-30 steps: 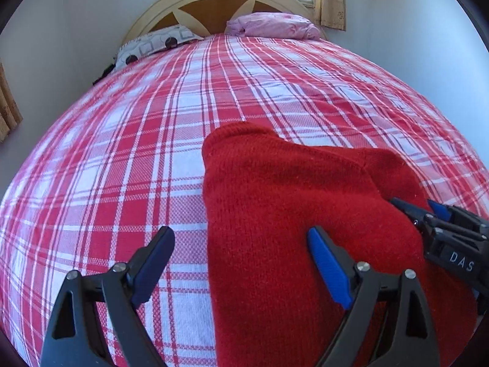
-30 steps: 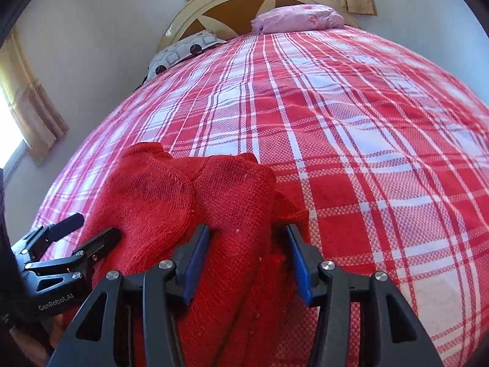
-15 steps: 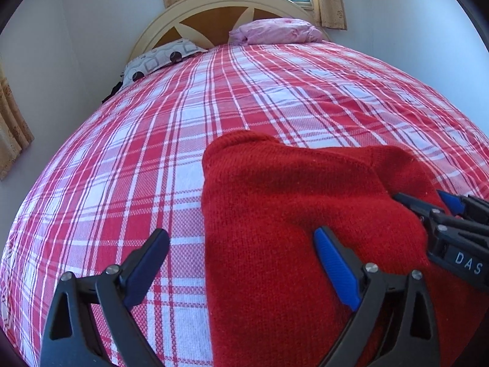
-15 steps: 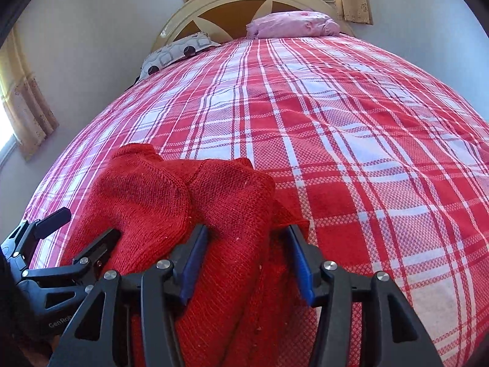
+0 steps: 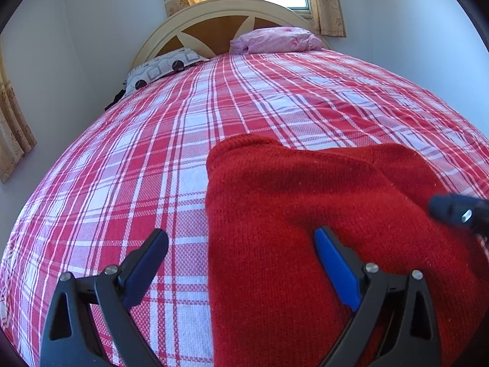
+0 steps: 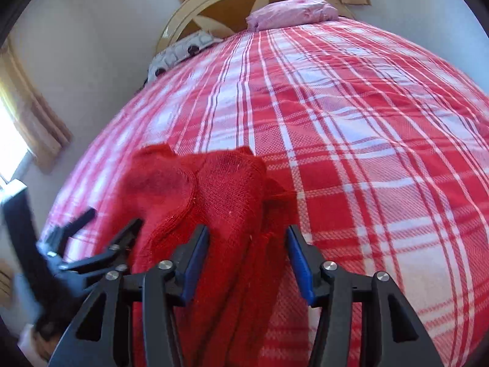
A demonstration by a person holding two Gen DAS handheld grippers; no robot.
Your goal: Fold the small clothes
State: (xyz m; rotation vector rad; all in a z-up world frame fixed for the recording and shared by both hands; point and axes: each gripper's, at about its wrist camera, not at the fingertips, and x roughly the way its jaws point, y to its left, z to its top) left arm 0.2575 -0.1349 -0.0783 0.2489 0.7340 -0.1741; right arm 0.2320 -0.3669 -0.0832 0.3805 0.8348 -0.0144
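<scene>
A red knitted garment lies bunched on the red-and-white plaid bed. My left gripper is open wide, its jaws straddling the garment's left edge. In the right wrist view the garment runs between the jaws of my right gripper, which stand partly open around a thick fold without pinching it. The right gripper shows blurred at the right edge of the left wrist view. The left gripper shows blurred at the left of the right wrist view.
A pink pillow and a patterned grey pillow lie against the cream headboard. White walls flank the bed, with curtains at the left and behind the headboard.
Both grippers have pulled back and tilted upward, so more headboard and window show. The right gripper has moved quickly and blurs in the left view. The garment has shifted slightly toward me.
</scene>
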